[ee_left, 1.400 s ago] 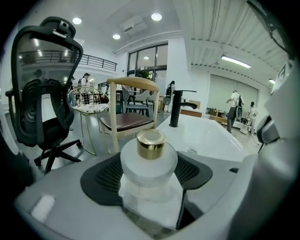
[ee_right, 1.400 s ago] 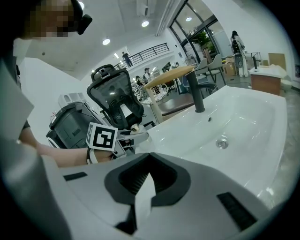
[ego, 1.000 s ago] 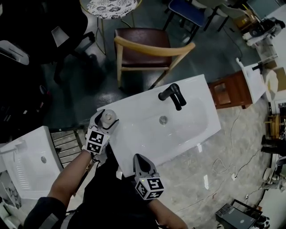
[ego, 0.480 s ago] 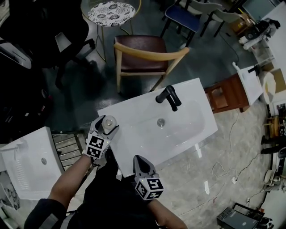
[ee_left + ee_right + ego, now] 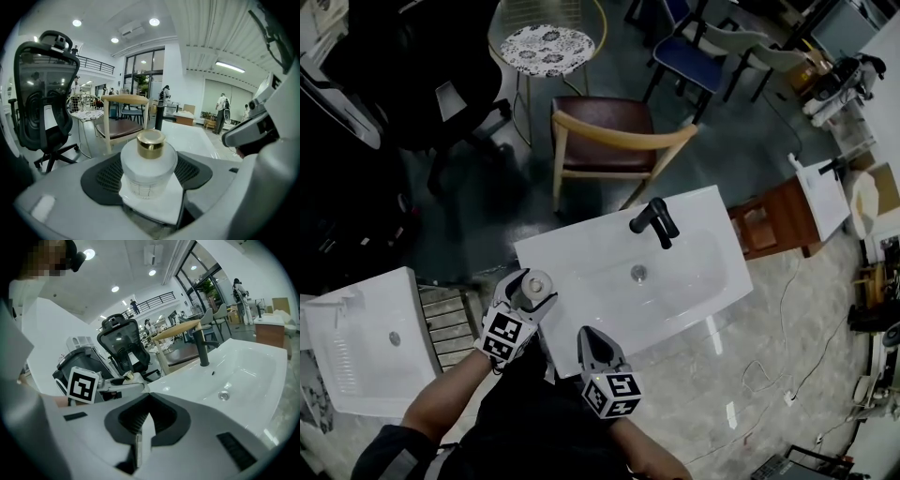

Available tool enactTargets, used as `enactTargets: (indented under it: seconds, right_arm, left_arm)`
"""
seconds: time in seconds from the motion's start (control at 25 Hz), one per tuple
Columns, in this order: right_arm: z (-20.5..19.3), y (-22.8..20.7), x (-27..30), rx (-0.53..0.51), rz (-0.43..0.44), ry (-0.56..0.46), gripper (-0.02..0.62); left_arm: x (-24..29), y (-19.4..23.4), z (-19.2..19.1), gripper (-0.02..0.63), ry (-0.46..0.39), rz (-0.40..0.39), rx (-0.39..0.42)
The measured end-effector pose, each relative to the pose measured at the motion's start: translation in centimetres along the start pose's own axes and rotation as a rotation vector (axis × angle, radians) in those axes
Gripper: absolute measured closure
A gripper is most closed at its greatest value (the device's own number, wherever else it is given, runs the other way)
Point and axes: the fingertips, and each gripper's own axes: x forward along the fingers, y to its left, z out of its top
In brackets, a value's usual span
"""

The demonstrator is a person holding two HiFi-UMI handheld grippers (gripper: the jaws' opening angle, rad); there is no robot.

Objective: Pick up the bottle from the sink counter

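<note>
The left gripper (image 5: 531, 287) has its jaws clamped on the frosted white bottle (image 5: 149, 164), which stands upright with its gold cap on top, at the left end of the white sink bench (image 5: 586, 267). Whether the bottle touches the bench cannot be told. The right gripper (image 5: 589, 336), jaws together and empty, hovers at the bench's near edge. A black faucet (image 5: 654, 220) stands at the far side.

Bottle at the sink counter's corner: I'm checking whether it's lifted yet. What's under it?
The white corner of the sink counter lies directly under the bottle. The bottle's own base covers the contact, so whether they touch cannot be seen.
</note>
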Motion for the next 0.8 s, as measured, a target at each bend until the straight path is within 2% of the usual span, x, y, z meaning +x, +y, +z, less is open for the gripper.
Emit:
enactTargets:
  seconds: [0.44,0.8]
  right_arm:
    - [2.3,0.4,0.0,-0.028,0.011,-0.022,0.588]
    - [4.4,1.1,0.1,-0.059,0.022,-0.061,0.588]
  left_arm:
    - [-5.4,-4.2,3.1,0.272,-0.034,-0.060,0.012]
    - [-8.6,-4.6,5.2,0.272,-0.052,-0.060,-0.004]
